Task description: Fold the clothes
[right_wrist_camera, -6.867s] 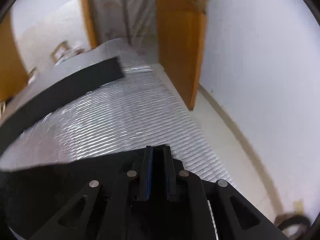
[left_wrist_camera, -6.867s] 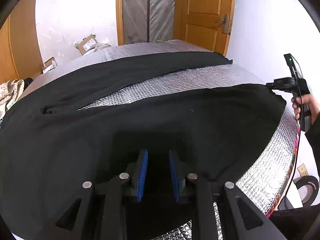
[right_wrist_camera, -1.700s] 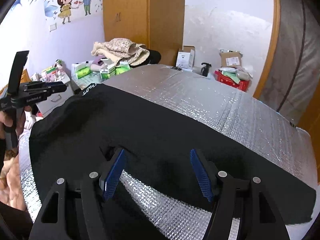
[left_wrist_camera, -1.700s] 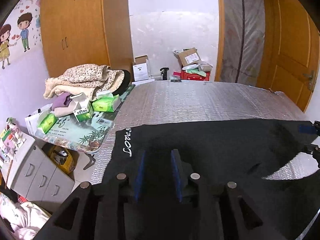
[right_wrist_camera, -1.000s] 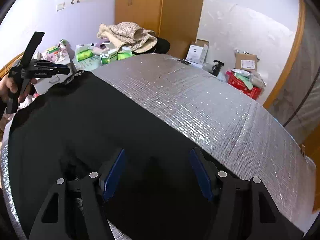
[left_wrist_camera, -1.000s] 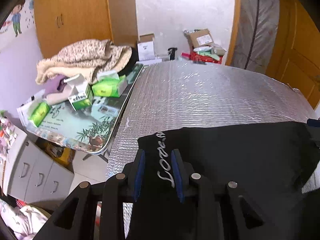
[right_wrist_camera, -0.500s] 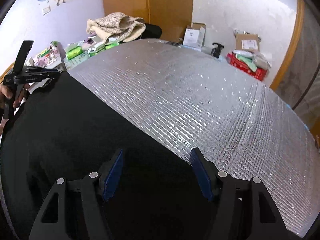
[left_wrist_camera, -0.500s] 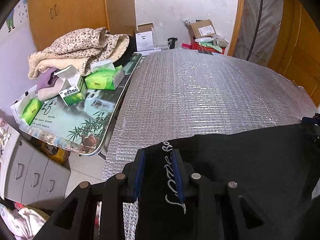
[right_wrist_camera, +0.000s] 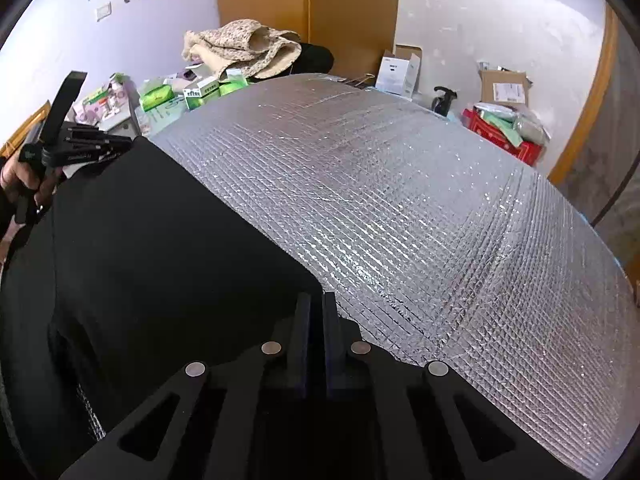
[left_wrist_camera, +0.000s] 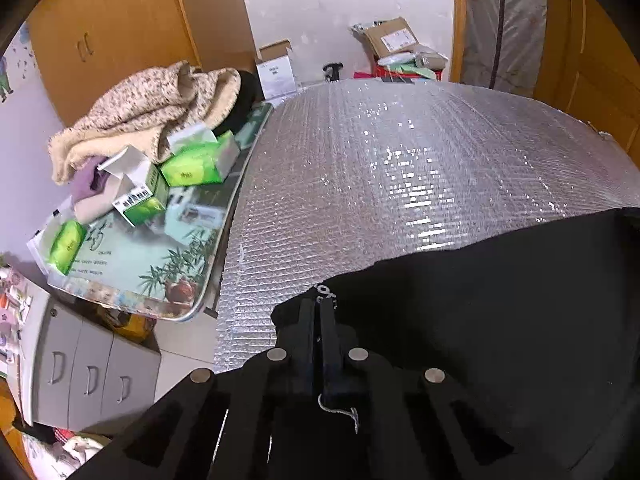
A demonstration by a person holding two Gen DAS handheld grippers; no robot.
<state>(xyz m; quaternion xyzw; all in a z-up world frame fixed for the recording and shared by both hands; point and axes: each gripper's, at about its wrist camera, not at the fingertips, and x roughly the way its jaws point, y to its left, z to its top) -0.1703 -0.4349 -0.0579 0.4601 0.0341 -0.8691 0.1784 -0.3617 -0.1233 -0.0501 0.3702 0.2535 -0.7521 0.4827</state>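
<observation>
Black garment (left_wrist_camera: 500,320) lies on the near side of the silver quilted mat (left_wrist_camera: 400,168), each near corner pinched by the closing left gripper (left_wrist_camera: 319,308) and right gripper (right_wrist_camera: 316,304).

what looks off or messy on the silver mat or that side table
Nothing on the mat looks wrong: the black garment lies flat, a corner in each shut gripper. The side table is cluttered, with a blanket heaped over green boxes.

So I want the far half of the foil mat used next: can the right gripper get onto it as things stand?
Probably not freely: the right gripper is shut on the black garment, so it would drag the cloth along. The foil mat ahead itself lies bare.
</observation>
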